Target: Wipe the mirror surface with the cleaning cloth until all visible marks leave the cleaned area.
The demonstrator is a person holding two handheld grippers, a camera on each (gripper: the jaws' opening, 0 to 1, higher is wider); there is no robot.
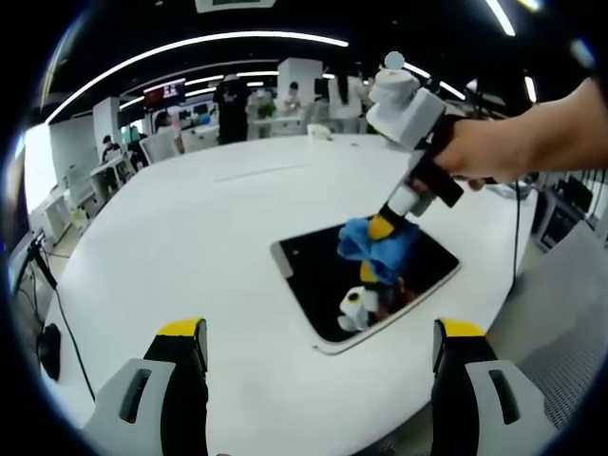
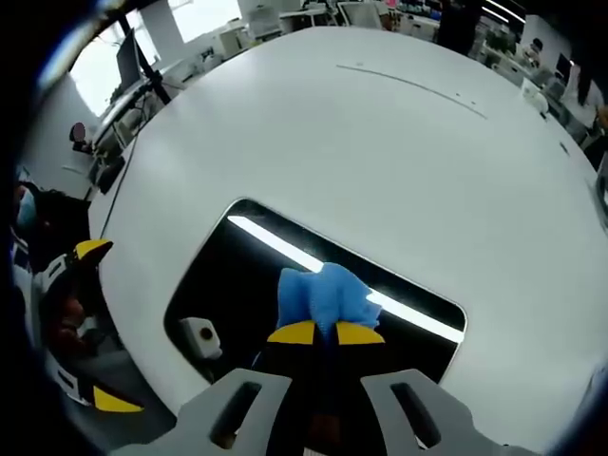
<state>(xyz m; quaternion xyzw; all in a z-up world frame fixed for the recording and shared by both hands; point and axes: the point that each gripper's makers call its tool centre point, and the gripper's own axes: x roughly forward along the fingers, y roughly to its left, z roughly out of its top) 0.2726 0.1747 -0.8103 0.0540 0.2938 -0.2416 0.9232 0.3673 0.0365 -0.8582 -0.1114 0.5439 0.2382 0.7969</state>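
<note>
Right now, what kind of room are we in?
Probably an open-plan office or lab. The mirror lies on a large white table, with rows of desks and people behind it and long ceiling strip lights overhead. The right gripper presses the blue cloth onto the mirror.

My left gripper [image 1: 318, 366], in its own view: two broad light-grey plastic jaws, each with a dark slot in its face and a yellow cap edged in black at the tip.

My right gripper [image 1: 385, 226], seen from the left gripper view: white cylindrical neck, black handle section, thin dark cable trailing off behind the hand [image 1: 475, 152]. Tips yellow.

Right gripper [image 2: 326, 333] in its own view: same grey moulded jaws with dark oblong slots, black inner faces, yellow tip caps. Left gripper's [image 2: 81, 323] yellow tips and grey body show at frame edge.
</note>
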